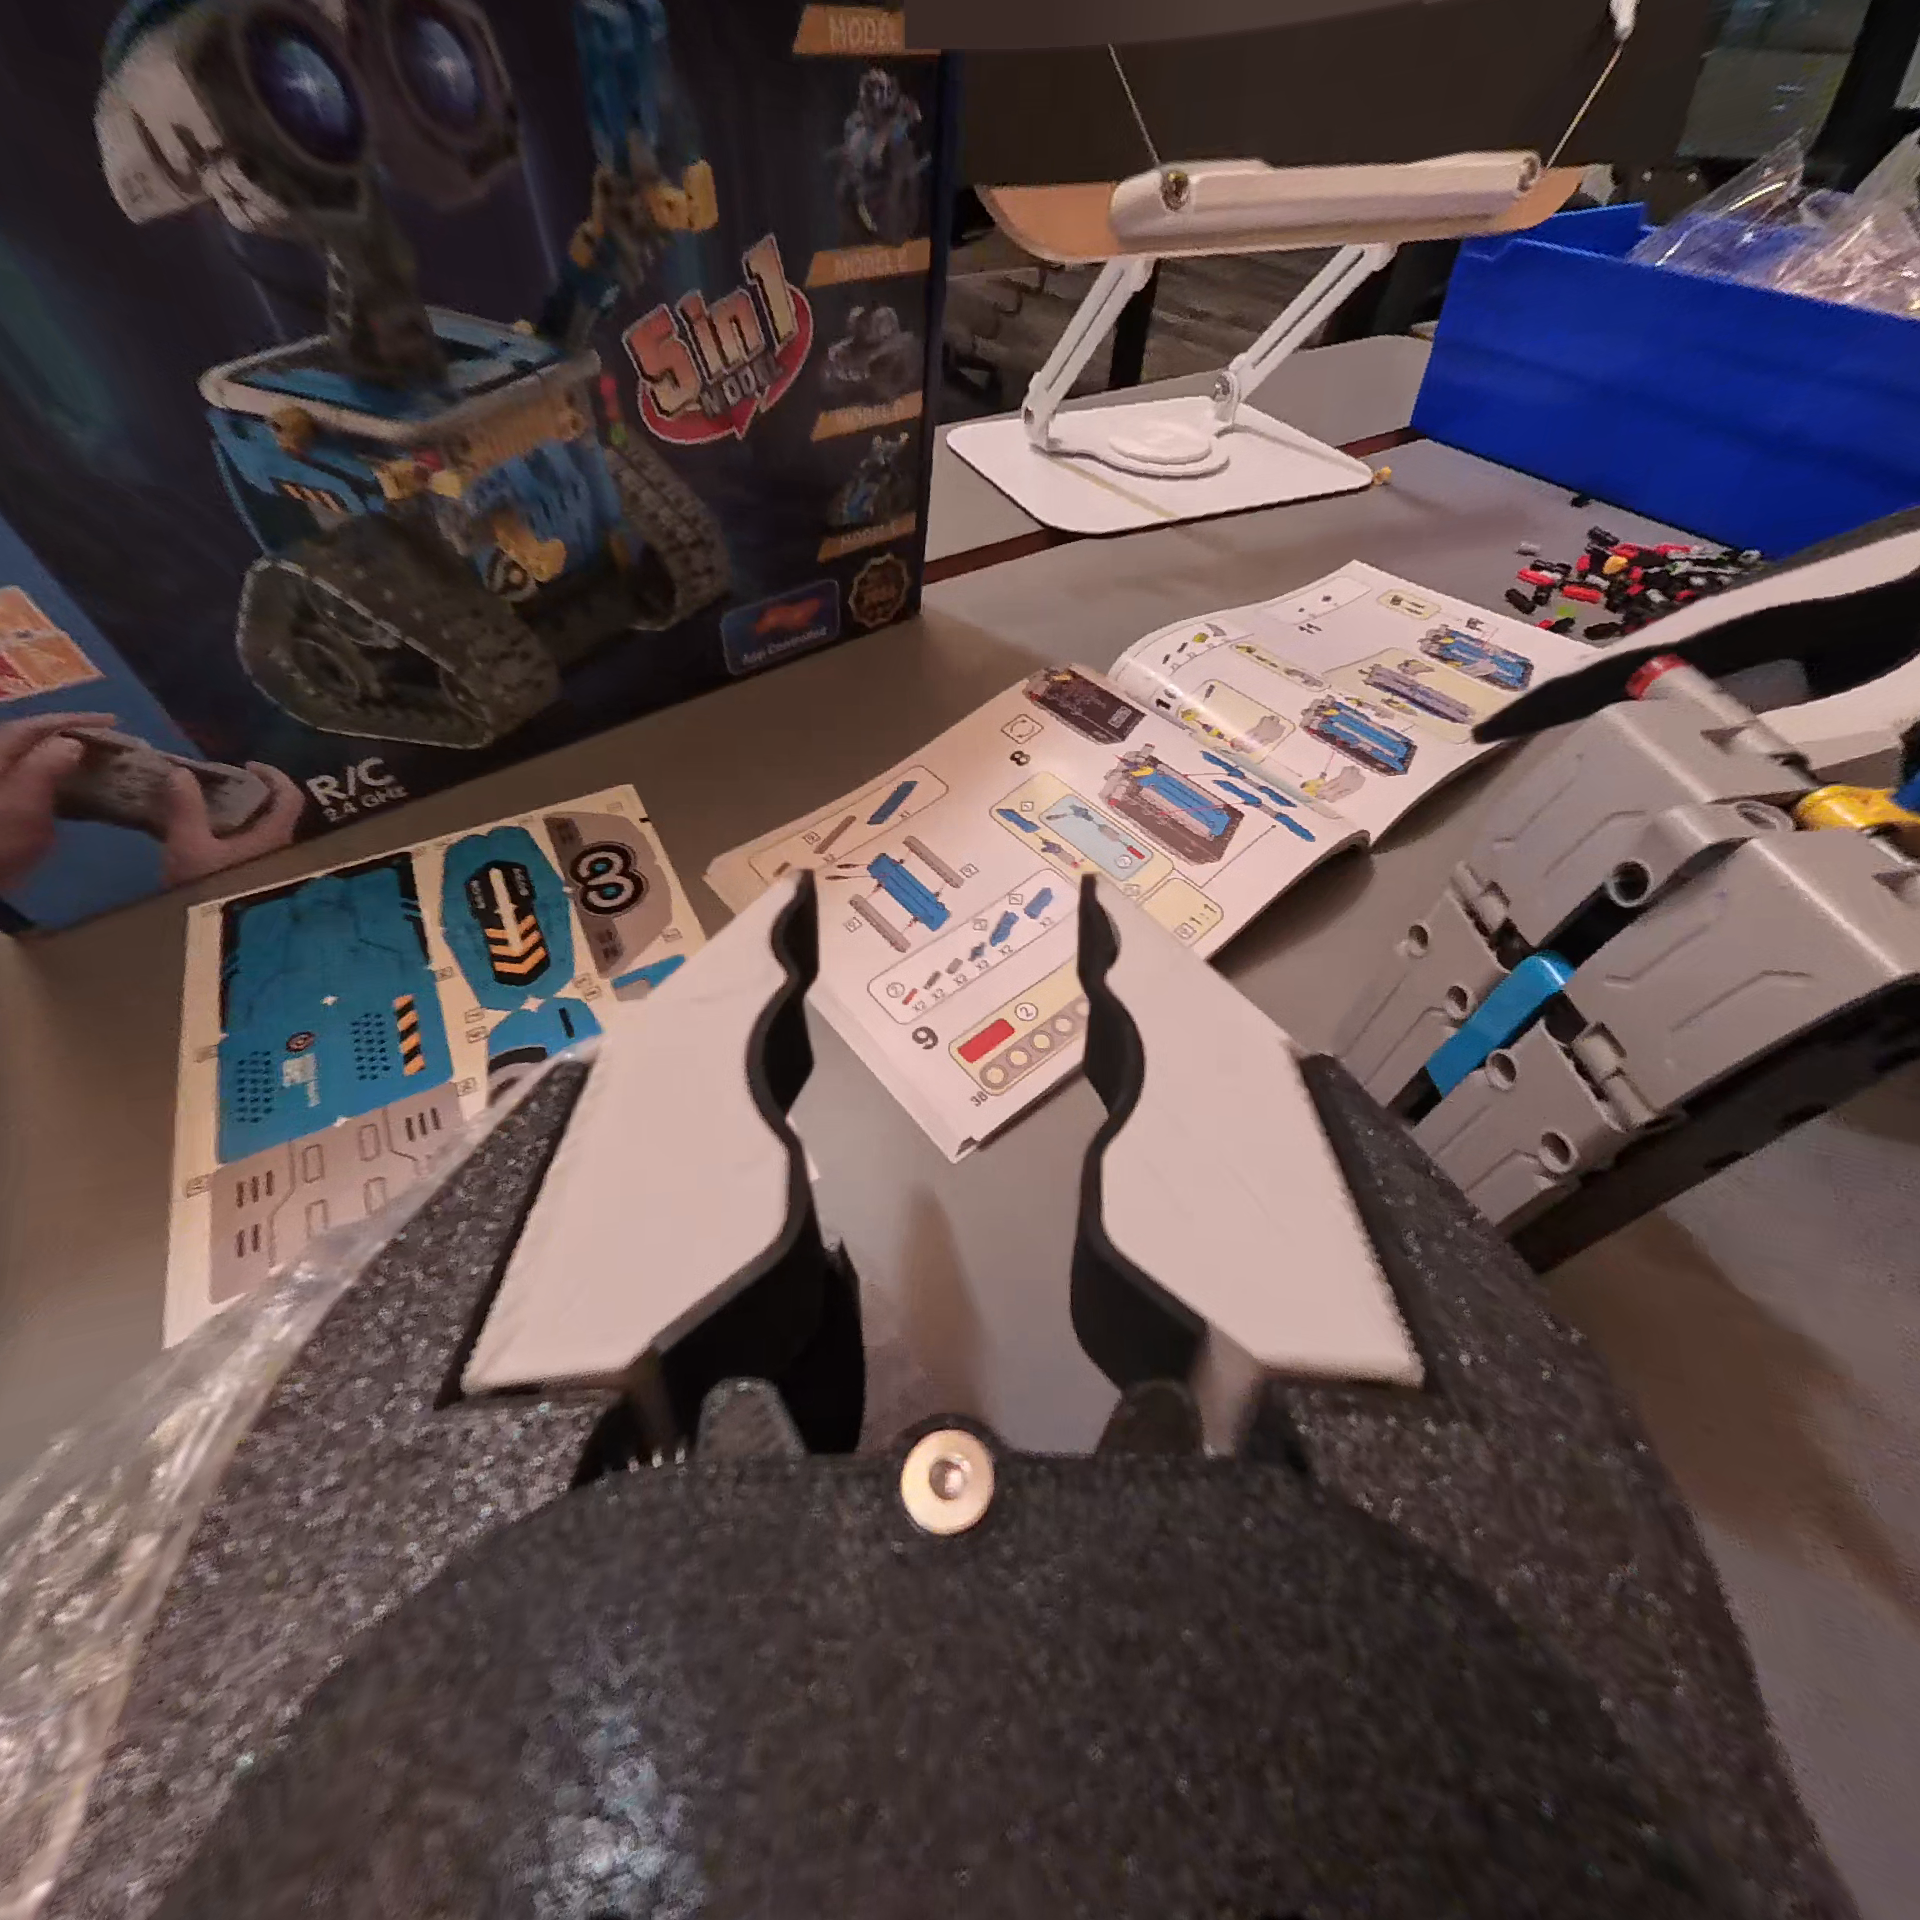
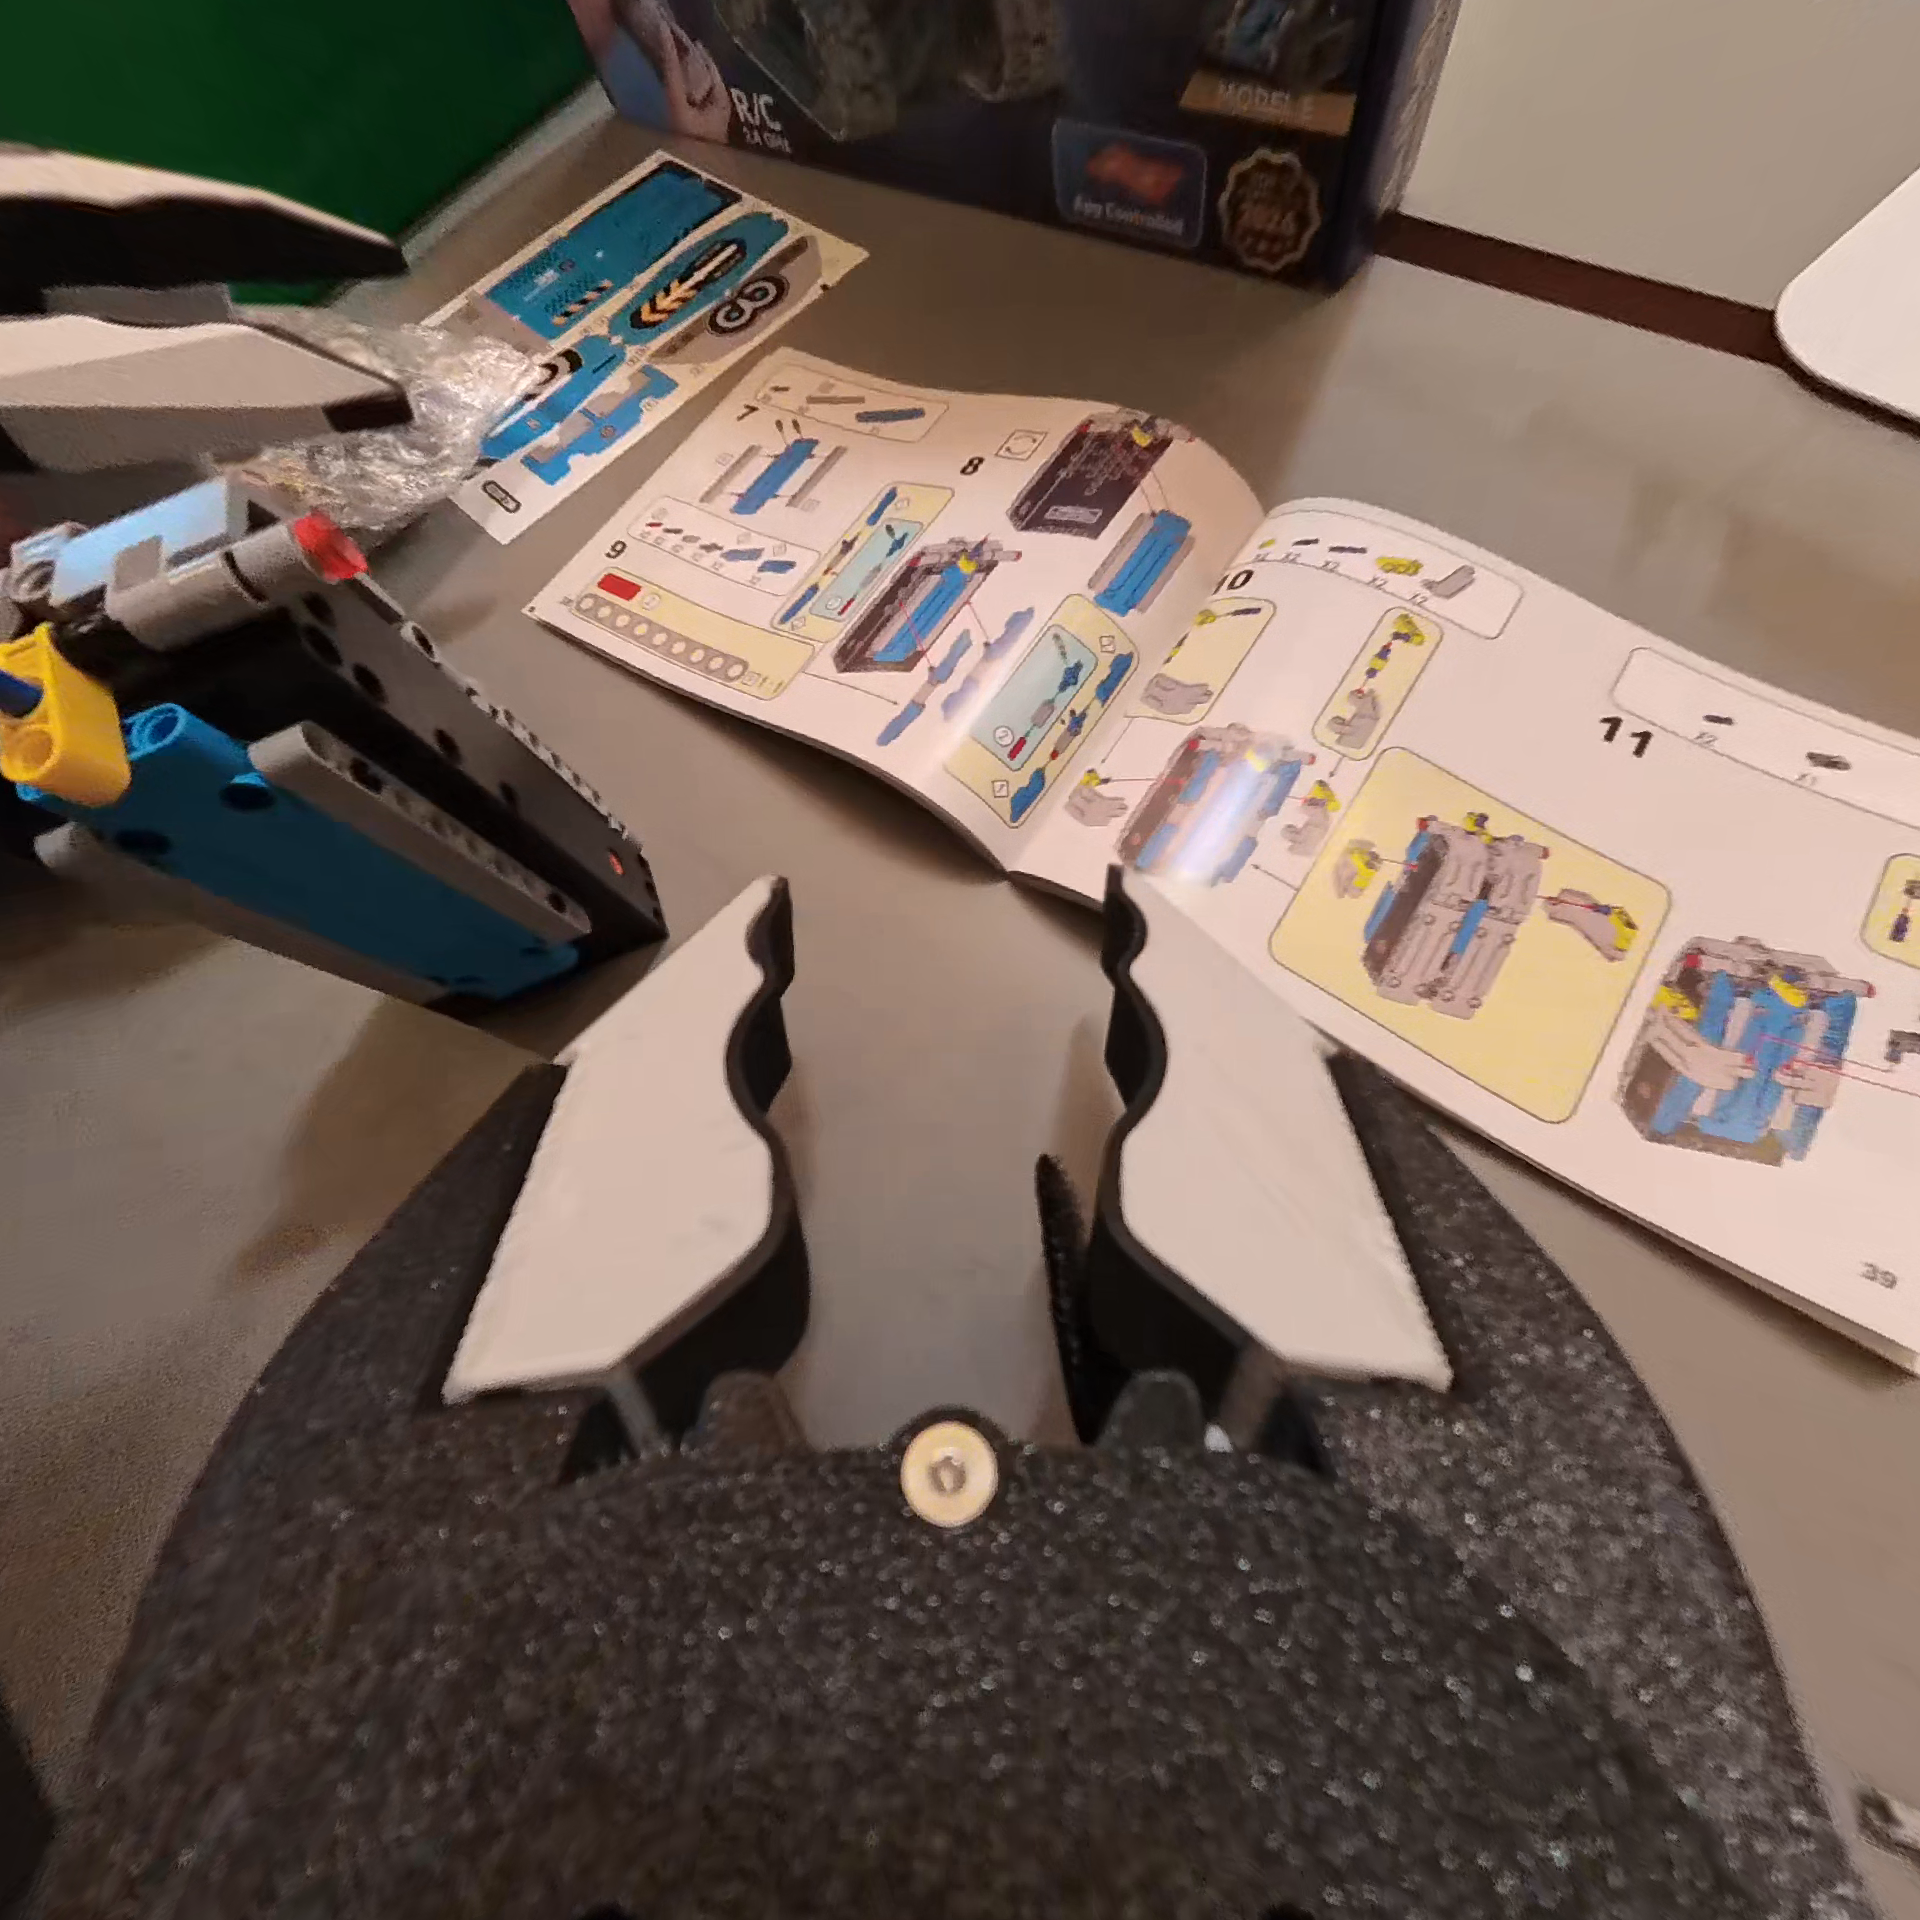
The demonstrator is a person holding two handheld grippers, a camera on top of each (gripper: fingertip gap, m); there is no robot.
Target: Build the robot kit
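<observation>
Glossy paper pages of an open instruction booklet (image 2: 1195,727) are catching the light on a matt grey tabletop (image 2: 935,312), beside a smooth plastic brick assembly (image 2: 343,790), a crinkled clear plastic wrapper (image 2: 416,416) and a gripper's (image 2: 940,914) grainy black foam body.

table (image 2: 935,312) grey | on it: open booklet (image 2: 1143,665), sticker sheet (image 1: 343,1039), toy box (image 1: 468,416), white stand (image 1: 1153,468)
</observation>
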